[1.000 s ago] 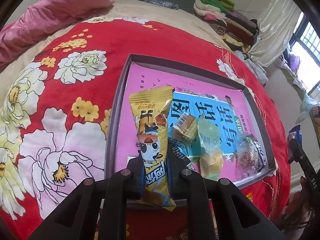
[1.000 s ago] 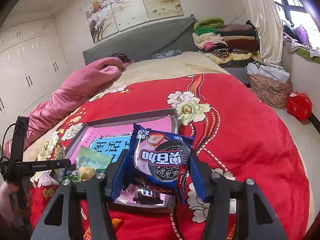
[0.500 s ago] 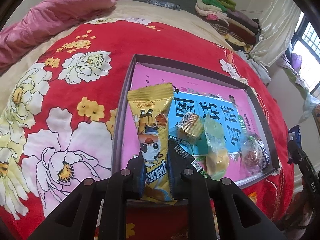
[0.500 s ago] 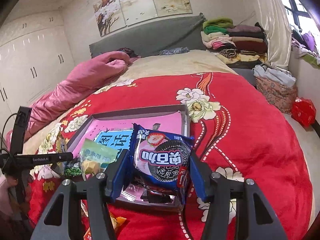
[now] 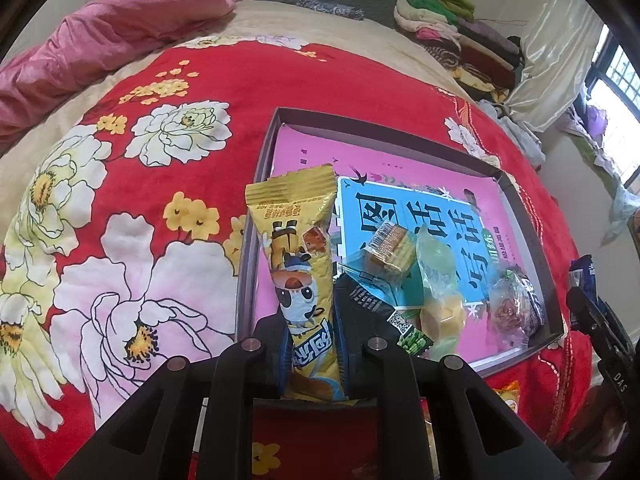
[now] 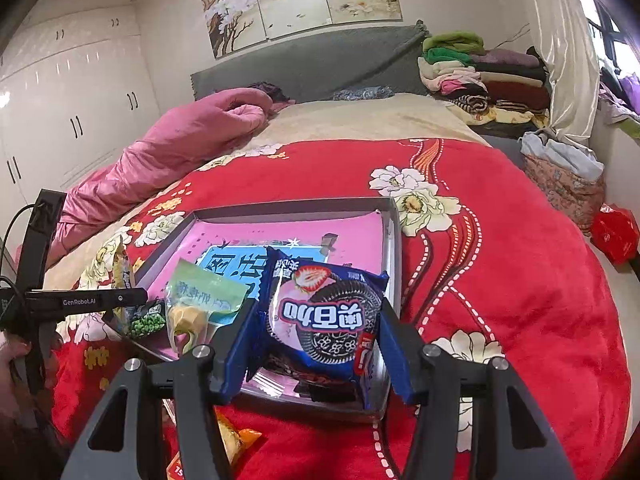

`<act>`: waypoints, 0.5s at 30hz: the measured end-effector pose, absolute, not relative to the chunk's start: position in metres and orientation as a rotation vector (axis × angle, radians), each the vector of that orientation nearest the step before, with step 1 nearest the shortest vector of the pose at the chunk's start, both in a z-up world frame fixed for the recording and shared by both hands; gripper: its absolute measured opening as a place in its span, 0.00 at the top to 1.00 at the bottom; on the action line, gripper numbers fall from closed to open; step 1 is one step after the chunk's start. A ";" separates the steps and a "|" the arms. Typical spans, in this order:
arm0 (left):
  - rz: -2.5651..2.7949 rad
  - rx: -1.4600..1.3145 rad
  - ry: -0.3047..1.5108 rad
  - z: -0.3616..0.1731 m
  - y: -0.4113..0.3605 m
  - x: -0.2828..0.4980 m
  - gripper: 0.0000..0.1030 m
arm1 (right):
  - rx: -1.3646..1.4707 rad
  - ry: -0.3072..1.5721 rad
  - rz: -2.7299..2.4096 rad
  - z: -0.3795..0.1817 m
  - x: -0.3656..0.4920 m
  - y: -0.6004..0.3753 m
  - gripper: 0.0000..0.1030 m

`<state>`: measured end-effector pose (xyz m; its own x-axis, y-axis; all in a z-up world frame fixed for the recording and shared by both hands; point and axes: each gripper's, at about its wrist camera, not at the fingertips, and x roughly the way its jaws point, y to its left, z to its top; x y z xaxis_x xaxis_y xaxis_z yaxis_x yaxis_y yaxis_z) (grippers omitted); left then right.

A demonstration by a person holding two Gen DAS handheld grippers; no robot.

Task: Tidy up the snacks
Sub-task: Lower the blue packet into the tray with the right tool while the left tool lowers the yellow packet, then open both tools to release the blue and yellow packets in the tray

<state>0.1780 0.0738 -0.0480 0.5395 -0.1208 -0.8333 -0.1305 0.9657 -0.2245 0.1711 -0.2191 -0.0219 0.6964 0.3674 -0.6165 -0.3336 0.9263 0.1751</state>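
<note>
My left gripper (image 5: 312,354) is shut on a long yellow snack packet (image 5: 298,256), held over the near left part of a shallow grey box (image 5: 384,130) lined with a pink and blue book. In the box lie a biscuit pack (image 5: 390,246), a green-yellow sweet bag (image 5: 438,280), a dark pea packet (image 5: 376,312) and a clear wrapped snack (image 5: 512,304). My right gripper (image 6: 320,340) is shut on a blue strawberry cookie packet (image 6: 324,312), held above the box's near right corner (image 6: 390,248).
The box sits on a red flowered blanket (image 5: 132,200) on a bed. A pink quilt (image 6: 168,152) lies at the far left, folded clothes (image 6: 480,72) at the far right. Orange snack packets (image 6: 236,440) lie on the blanket below the right gripper.
Both grippers have moved a little closer over the box with their packets still held. The box looks larger and lower in the right wrist view.
</note>
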 end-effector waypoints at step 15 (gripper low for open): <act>0.036 -0.244 1.009 -0.049 0.075 0.178 0.81 | 0.028 0.746 0.407 -0.036 0.181 -0.210 0.44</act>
